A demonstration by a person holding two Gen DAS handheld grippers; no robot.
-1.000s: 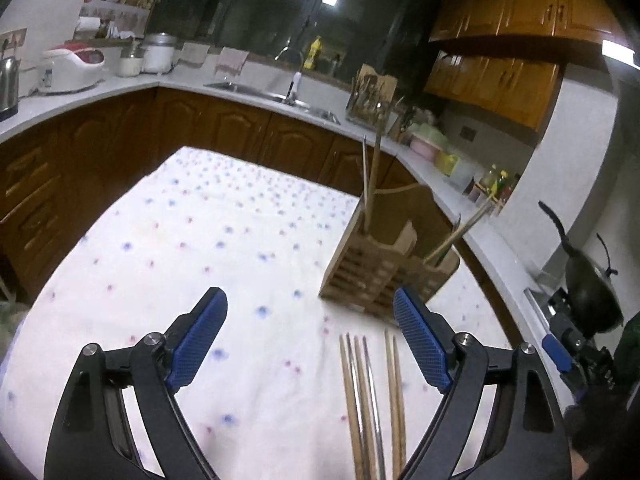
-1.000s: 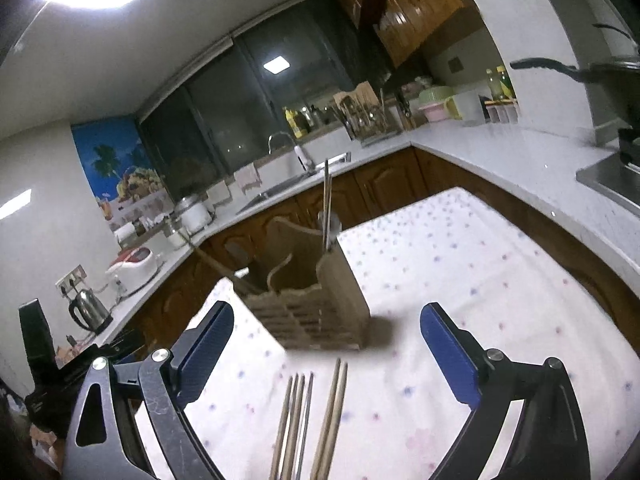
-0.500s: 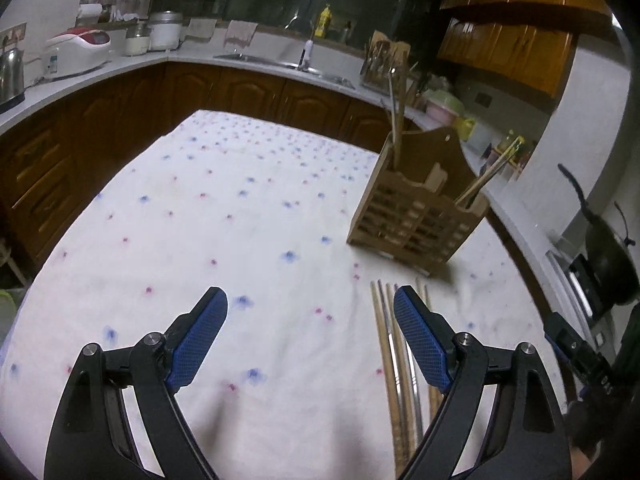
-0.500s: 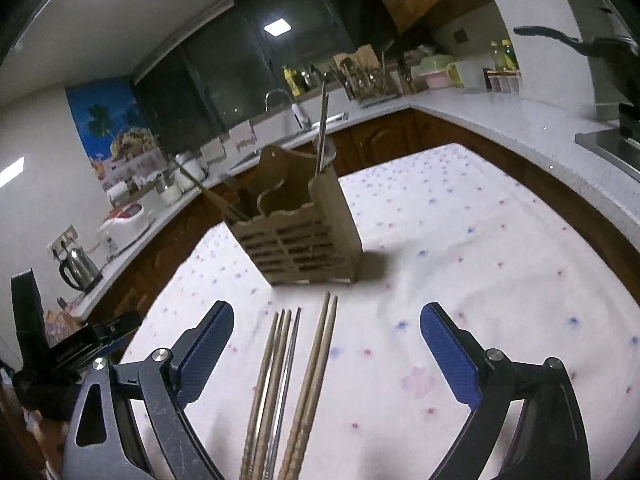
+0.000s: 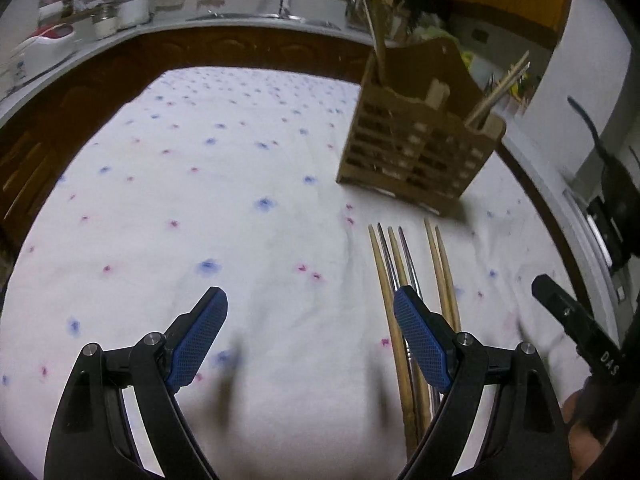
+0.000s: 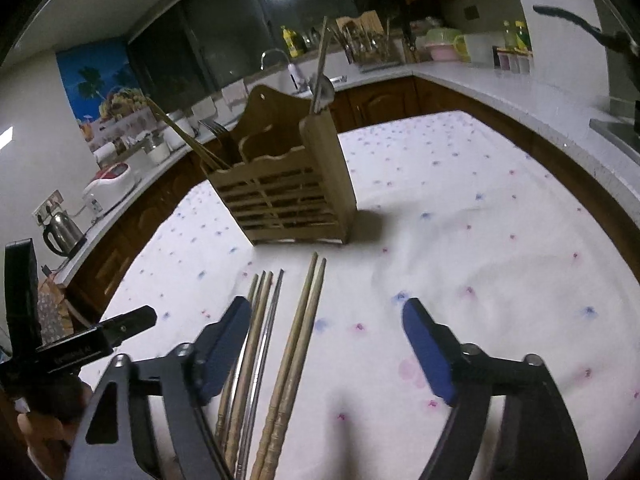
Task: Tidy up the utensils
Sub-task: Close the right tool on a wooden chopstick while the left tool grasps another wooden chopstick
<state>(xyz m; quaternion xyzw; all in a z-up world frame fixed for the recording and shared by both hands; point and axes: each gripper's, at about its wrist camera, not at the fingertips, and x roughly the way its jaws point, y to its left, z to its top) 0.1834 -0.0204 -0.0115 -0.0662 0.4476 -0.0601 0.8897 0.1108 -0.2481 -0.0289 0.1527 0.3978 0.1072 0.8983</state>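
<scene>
Between the right claw's (image 6: 326, 344) half-narrowed, just-closing jaws lie 2 wooden chopsticks (image 6: 298, 350), untouched, long axis running away toward the holder (image 6: 288, 196) beyond. Left claw (image 5: 308, 336), wide and empty, sits left of them; right is nearer.

Left gripper (image 5: 310, 332) with blue-padded jaws standing wide apart and nothing between them, hovering over a white tablecloth (image 5: 192, 208) dotted in blue and pink. Six chopsticks (image 5: 408, 280), wooden and metal, lie side by side on the cloth just in front of a slatted wooden utensil holder (image 5: 416, 152), their near ends passing under the gripper's right finger (image 5: 420, 336). The holder stands upright on the cloth with further sticks (image 5: 500, 88) leaning out of its compartments; behind it runs a kitchen counter (image 5: 240, 24).
</scene>
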